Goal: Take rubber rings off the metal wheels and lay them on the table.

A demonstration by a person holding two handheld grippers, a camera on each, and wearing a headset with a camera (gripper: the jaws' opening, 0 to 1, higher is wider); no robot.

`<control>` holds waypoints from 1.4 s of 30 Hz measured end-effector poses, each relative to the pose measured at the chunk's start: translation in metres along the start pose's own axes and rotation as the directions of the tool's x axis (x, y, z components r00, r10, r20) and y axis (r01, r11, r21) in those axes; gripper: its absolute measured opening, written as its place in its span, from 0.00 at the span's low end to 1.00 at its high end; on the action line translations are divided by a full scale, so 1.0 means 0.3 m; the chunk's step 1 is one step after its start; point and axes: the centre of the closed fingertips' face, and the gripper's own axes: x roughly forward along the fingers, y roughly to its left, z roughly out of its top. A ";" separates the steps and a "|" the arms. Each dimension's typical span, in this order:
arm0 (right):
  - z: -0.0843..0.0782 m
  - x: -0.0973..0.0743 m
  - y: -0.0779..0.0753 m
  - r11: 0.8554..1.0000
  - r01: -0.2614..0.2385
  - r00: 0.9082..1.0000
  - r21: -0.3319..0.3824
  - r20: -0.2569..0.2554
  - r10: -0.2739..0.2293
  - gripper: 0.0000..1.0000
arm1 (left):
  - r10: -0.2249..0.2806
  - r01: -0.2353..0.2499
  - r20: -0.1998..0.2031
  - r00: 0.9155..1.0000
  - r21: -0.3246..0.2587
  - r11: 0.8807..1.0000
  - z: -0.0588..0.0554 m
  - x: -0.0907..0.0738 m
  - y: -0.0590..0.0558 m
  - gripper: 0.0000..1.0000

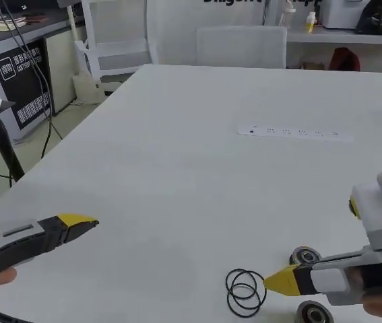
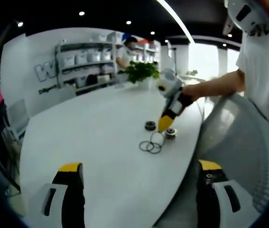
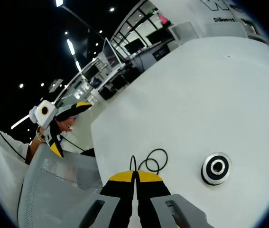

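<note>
White table (image 1: 177,168) runs back toward shelves and a chair, with a power strip (image 1: 295,132) lying far from the work. At the near right edge a small heap of loose rings (image 1: 244,293) lies flat, with one wheel (image 1: 305,256) just beside it and a second wheel (image 1: 314,313) nearer the person. The right claw (image 1: 278,280) points into the heap with its tips touching it. In the right gripper view its jaws are pressed together, and a thin black ring (image 3: 154,159) appears to run out from between the tips, so I judge it clenched on that ring's edge, though the line is too fine to be sure. The left claw (image 2: 139,167) hangs over the near left of the table, well apart from the parts, its jaws spread wide and holding nothing. The step in hand looks like setting a stripped ring down with the others. The next move calls for parting the right jaws so the ring drops flat, then going to a wheel. Both wheels have dark rims, but I cannot tell whether either carries a ring. If one does, the left claw would need to come across and pin it while the right peels.
</note>
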 end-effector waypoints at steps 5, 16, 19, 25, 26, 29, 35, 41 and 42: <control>-0.030 0.021 0.007 1.000 -0.011 0.999 -0.009 -0.041 0.010 0.00 | -0.004 0.004 -0.009 1.000 -0.001 1.000 -0.009 0.003 -0.005 1.00; -0.092 0.045 -0.005 1.000 -0.002 0.993 -0.029 -0.122 -0.002 0.00 | -0.002 0.002 -0.019 1.000 0.000 1.000 -0.021 0.004 -0.005 1.00; -0.098 0.046 -0.012 0.999 0.003 0.991 -0.033 -0.134 -0.008 0.00 | -0.007 0.007 -0.032 0.999 -0.001 1.000 -0.031 0.007 -0.011 1.00; -0.100 0.048 -0.027 0.998 0.025 0.989 -0.060 -0.144 -0.033 0.00 | -0.010 0.010 -0.041 0.999 0.001 1.000 -0.038 0.011 -0.014 1.00; -0.101 0.048 -0.027 0.998 0.025 0.989 -0.059 -0.146 -0.034 0.00 | -0.011 0.011 -0.042 0.999 -0.002 1.000 -0.038 0.012 -0.014 1.00; -0.109 0.048 -0.031 0.997 0.034 0.986 -0.070 -0.159 -0.045 0.00 | -0.010 0.010 -0.040 0.999 0.000 1.000 -0.037 0.013 -0.013 1.00; -0.110 0.045 -0.043 0.996 0.051 0.985 -0.070 -0.162 -0.062 0.00 | 0.000 0.000 -0.038 0.999 0.003 1.000 -0.034 0.009 -0.004 1.00; -0.109 0.042 -0.058 0.992 0.076 0.983 -0.100 -0.161 -0.091 0.00 | -0.002 0.002 -0.046 0.999 0.005 1.000 -0.038 0.008 -0.008 1.00; -0.110 0.042 -0.060 0.991 0.080 0.982 -0.106 -0.162 -0.097 0.00 | -0.004 0.004 -0.048 0.999 0.007 1.000 -0.039 0.008 -0.010 0.99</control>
